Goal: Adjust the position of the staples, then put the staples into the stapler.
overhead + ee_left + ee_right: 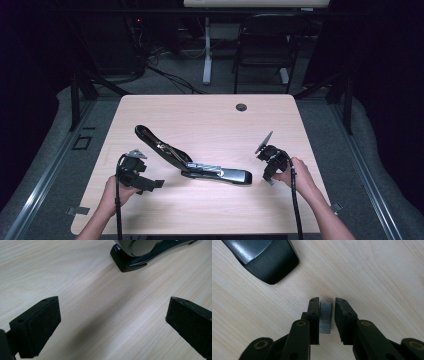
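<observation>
R gripper [327,315] tilts down at table [210,115] just beside open stapler [200,165], jaws nearly shut w/ a staple strip [325,317] between them; can't tell if clamped. L gripper [112,322] held low, jaws wide apart, nothing between.

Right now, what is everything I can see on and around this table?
Stapler: one, black and silver, swung open, lying at the middle of the table.
Strip of staples: one, silvery grey, between the jaws of the right tongs; there is a gap on one side, so I cannot tell if it is pinched.
Table: one, pale wood, with a dark round hole near its far edge.
Chair: one, black, on the floor beyond the table.
White post: one, beyond the table, beside the chair.
Left tongs: one pair, black, open, near the table's left edge.
Right tongs: one pair, black, nearly closed, right of the stapler.
</observation>
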### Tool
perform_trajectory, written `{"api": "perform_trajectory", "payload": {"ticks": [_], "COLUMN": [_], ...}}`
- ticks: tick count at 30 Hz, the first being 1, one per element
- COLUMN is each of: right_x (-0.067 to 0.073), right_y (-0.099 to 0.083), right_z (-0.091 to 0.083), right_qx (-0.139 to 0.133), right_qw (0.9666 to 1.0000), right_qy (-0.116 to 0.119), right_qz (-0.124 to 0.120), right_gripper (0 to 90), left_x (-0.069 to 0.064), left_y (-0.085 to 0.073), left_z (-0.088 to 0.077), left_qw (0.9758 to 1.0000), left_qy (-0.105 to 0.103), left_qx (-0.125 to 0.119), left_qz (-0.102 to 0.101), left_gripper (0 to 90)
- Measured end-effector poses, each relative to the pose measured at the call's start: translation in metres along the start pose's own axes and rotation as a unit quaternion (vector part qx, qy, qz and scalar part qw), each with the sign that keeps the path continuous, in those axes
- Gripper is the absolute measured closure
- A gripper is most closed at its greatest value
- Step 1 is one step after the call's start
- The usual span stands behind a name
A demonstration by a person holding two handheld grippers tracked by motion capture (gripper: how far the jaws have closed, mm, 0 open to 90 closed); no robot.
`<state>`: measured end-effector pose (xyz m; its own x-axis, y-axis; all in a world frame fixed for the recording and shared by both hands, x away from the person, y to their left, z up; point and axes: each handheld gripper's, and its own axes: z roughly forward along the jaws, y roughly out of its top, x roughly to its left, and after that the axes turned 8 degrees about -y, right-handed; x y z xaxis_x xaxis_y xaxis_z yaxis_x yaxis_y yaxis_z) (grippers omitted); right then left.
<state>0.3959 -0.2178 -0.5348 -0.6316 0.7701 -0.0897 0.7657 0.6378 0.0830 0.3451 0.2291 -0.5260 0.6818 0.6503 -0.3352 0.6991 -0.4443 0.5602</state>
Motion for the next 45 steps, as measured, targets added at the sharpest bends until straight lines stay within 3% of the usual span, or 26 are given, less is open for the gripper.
{"api": "perform_trajectory", "payload": {"ticks": [3,5,7,8,10,20,23,25,26,27,30,31,34,36,37,41,45], "right_x": [-0.002,-0.001,0.002,0.000,-0.001,0.000,0.000,0.000,-0.001,0.001,-0.003,-0.001,-0.001,0.002,0.001,0.002,0.001], "right_y": [0.002,0.001,-0.001,0.001,0.002,0.002,0.001,-0.001,0.000,-0.002,0.001,-0.001,0.000,-0.001,0.000,0.000,0.000], "right_z": [-0.002,0.000,0.004,0.001,0.001,0.002,0.001,0.002,-0.001,0.001,-0.005,-0.003,-0.005,-0.004,-0.006,-0.006,-0.009], "right_qx": [0.019,0.011,-0.011,0.013,0.015,0.021,0.017,-0.002,0.007,-0.014,0.015,-0.001,0.000,-0.020,-0.007,-0.019,-0.012], "right_qw": [0.9997,0.9999,0.9998,0.9999,0.9998,0.9996,0.9997,1.0000,0.9999,0.9998,0.9997,0.9999,0.9999,0.9997,0.9999,0.9997,0.9998], "right_qy": [-0.003,-0.005,0.003,0.000,-0.002,-0.002,0.000,0.008,0.006,0.012,0.003,0.008,0.003,0.007,0.004,0.015,0.009], "right_qz": [-0.017,-0.009,0.016,-0.007,-0.014,-0.017,-0.015,0.000,-0.010,0.010,-0.021,-0.007,-0.011,0.007,-0.006,0.002,-0.010], "right_gripper": [76.7,77.7,77.6,77.6,77.6,78.3,78.3,78.3,78.3,78.3,78.3,78.3,78.3,78.3,78.3,78.3,78.3], "left_x": [0.000,0.000,0.000,0.000,0.000,0.001,0.002,0.002,0.002,0.002,0.002,0.002,0.002,0.002,0.002,0.001,0.002], "left_y": [0.000,0.000,0.000,0.000,0.000,0.001,0.000,0.000,0.001,0.001,0.001,0.001,0.000,0.000,0.000,0.000,0.001], "left_z": [0.001,0.001,0.001,0.001,0.001,0.001,0.002,0.002,0.002,0.002,0.003,0.003,0.002,0.000,0.000,0.000,0.000], "left_qw": [1.0000,1.0000,1.0000,1.0000,1.0000,1.0000,1.0000,1.0000,1.0000,1.0000,1.0000,1.0000,1.0000,1.0000,1.0000,1.0000,1.0000], "left_qy": [0.000,-0.001,-0.001,-0.001,-0.001,-0.002,-0.002,-0.002,-0.001,-0.002,-0.003,-0.004,-0.004,-0.003,-0.003,-0.003,-0.003], "left_qx": [0.002,0.001,0.001,0.001,0.002,0.006,0.005,0.006,0.005,0.005,0.007,0.008,0.006,0.002,-0.001,-0.002,-0.004], "left_qz": [0.000,0.001,0.001,0.001,0.001,0.001,-0.002,-0.001,-0.002,-0.002,-0.001,0.000,-0.001,-0.002,-0.004,-0.004,-0.005], "left_gripper": [0.0,0.0,0.0,0.0,0.0,0.0,0.0,0.0,0.0,0.0,0.0,0.0,0.0,0.1,0.0,0.0,0.0]}}
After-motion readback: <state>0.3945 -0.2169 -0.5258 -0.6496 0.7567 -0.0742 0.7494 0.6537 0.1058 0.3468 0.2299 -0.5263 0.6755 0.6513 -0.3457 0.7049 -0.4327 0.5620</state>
